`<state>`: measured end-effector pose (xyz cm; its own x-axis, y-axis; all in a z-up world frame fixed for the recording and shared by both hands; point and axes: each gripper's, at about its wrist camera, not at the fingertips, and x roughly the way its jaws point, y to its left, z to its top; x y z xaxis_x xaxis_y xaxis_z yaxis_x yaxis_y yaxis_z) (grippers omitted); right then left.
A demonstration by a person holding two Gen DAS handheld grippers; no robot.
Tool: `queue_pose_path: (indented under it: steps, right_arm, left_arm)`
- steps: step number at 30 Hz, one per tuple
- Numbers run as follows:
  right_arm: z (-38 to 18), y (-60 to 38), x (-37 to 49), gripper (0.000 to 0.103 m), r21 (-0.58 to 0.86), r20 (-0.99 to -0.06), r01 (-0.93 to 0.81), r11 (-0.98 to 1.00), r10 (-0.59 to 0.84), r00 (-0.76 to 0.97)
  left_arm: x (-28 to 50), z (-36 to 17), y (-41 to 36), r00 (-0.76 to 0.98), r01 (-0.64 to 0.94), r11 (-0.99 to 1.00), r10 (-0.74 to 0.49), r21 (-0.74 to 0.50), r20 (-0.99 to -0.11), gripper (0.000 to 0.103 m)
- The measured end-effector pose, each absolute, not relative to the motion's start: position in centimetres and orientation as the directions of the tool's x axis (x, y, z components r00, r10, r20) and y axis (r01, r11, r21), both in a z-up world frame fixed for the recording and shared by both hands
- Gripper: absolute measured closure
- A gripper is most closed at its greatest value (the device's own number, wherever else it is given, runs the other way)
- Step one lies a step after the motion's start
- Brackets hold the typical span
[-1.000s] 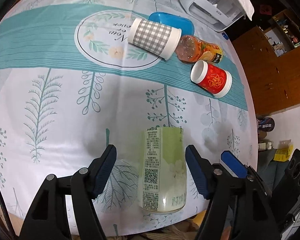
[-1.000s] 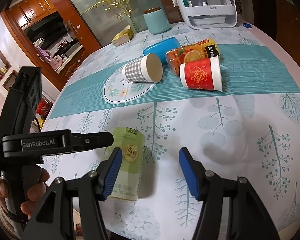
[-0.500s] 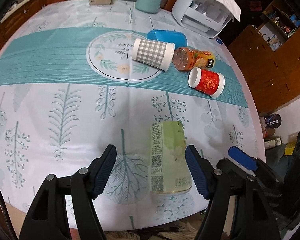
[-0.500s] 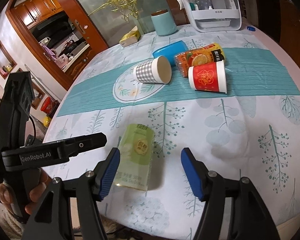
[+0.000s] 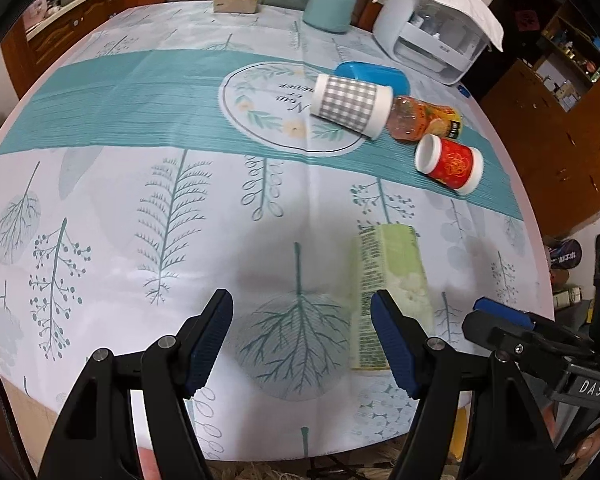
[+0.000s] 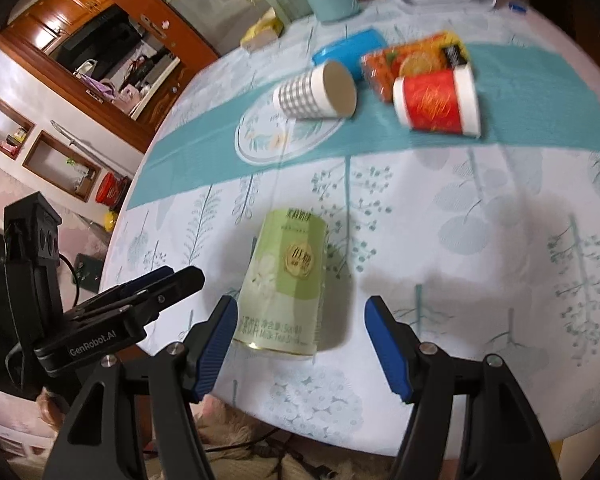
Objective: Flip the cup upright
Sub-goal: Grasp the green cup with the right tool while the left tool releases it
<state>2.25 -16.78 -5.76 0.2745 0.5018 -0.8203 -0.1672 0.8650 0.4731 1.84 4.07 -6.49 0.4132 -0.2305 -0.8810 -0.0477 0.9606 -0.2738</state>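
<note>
Green cup [image 6: 286, 280] lies on its side near the table's [image 5: 100, 208] front edge, mouth toward the cameras, about 12 o'clock from the right gripper [image 6: 298, 342], whose jaws are spread wide and clasp nothing. Left gripper [image 5: 302, 338], equally released, has the cup at 2 o'clock behind its right finger. Farther off at 1 o'clock lie a checked cup [image 5: 350, 104], red cup [image 5: 450, 164] and orange bottle [image 5: 424, 124].

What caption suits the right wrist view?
Open right hand-held gripper above an upside-down green cup on the tablecloth.
</note>
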Motion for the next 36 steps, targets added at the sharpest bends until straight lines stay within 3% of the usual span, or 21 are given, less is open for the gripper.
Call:
queue_pose_path:
  steps: [22, 36]
  right_arm:
    - [-11.1, -13.6, 8.5, 0.037, 0.604, -0.797, -0.115, 0.789, 0.602, -0.053]
    - [-10.5, -12.8, 8.4, 0.045, 0.598, -0.791, -0.208, 0.774, 0.612, -0.002]
  left_arm:
    - [4.0, -8.6, 2.5, 0.324, 0.059, 0.969, -0.245, -0.239, -0.914, 0.033]
    - [4.3, -8.5, 2.2, 0.319, 0.091, 0.971, -0.241, -0.223, -0.917, 0.033]
